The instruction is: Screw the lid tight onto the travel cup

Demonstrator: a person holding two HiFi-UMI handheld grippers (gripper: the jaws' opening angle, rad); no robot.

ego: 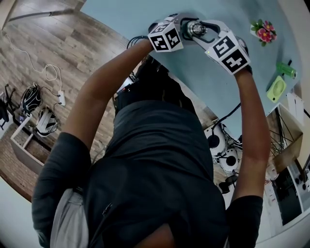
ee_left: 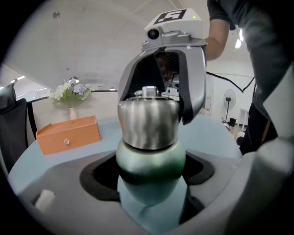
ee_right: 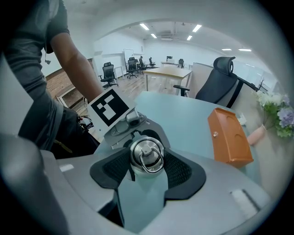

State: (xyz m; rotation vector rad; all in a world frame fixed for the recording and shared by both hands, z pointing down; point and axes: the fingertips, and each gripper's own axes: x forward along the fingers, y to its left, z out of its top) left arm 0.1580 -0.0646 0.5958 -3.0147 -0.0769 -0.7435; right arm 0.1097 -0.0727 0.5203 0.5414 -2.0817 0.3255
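So the lid (ee_left: 148, 121) is already sitting on the travel cup (ee_left: 149, 158), steel cap on top of the green body, and it looks square to me, not cocked to one side. There's a thin dark line at the seam all the way round. Can't tell from that whether the thread has bottomed out, so I'd call this mid-tightening or close to the end, not finished

Left gripper (ee_left: 149, 176) has its jaws spread wide around the fat green part of the cup, pads against both sides, basically acting as the vice. Right gripper (ee_right: 146, 167) comes in from above and is pinched on the lid, pads on either side with the little wire ring poking up between them. In the head view the whole lot is at the top middle of the frame, over the pale blue table (ego: 145, 14). Whether the cup's base actually rests on the table, no idea, it's hidden

Orange box (ee_left: 69, 134) and the flowers (ee_left: 71, 91) sit well off to the left in the left gripper view, out of the way

What's left, I reckon: twist until it stops, then let go with both
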